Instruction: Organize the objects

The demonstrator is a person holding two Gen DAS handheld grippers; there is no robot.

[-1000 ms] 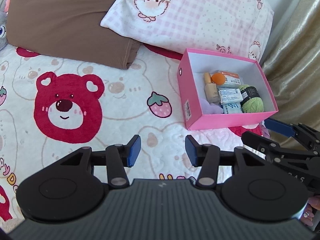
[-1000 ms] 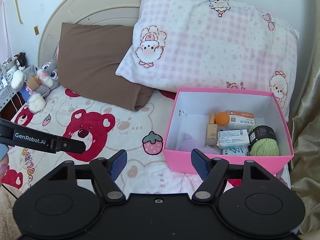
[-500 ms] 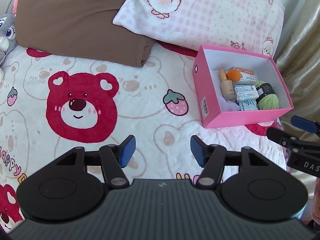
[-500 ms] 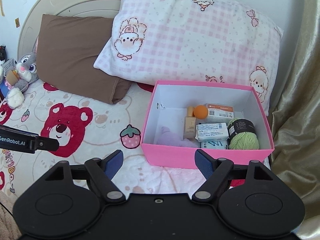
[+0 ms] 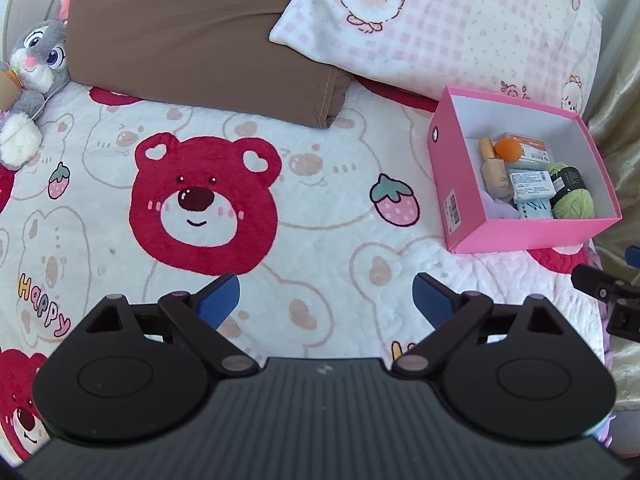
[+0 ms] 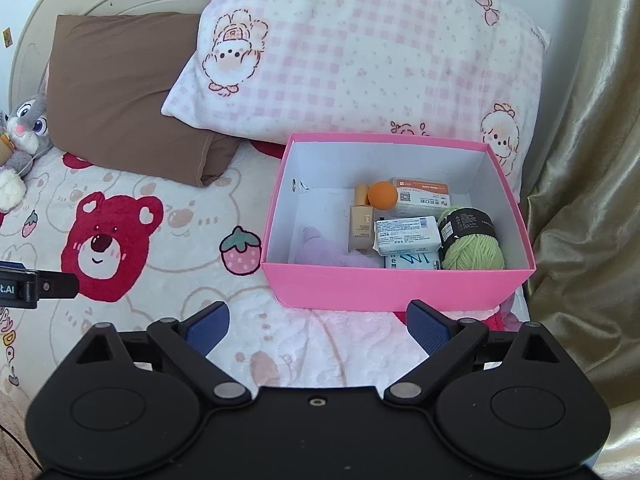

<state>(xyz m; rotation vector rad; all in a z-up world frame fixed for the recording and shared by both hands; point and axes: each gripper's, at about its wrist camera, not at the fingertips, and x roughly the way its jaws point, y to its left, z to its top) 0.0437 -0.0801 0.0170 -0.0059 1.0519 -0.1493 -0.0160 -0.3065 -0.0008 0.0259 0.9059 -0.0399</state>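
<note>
A bed covered by a white blanket (image 5: 320, 184) printed with red bears fills both views, with a brown pillow (image 5: 200, 40) and a pink checked pillow (image 6: 360, 60) propped at its head and a grey plush rabbit (image 5: 32, 64) at the far left edge. A pink box (image 6: 396, 284), open at the top, sits on the blanket just below the checked pillow, close to a gold curtain (image 6: 580, 200) on the right. Inside the box, grouped toward its right half, lie a ball of green yarn (image 6: 474, 250), a lilac soft item (image 6: 324, 252) at the left, several small white packets (image 6: 406, 234), a beige bottle (image 6: 362, 224) and an orange ball (image 6: 383, 195) touching the bottle's cap. The left gripper (image 5: 326, 296) hangs over bare blanket, well apart from the box; the right gripper (image 6: 318, 320) hangs just in front of the box's near wall. Compared with a second ago, both sets of jaws have gone from partly closed to widely spread and are opening at this moment, with nothing between the pads. No loose item shows on the blanket, so the sorting appears finished or the next object lies out of view. The widened jaws suggest readiness for a new grasp, possibly of the box itself.
</note>
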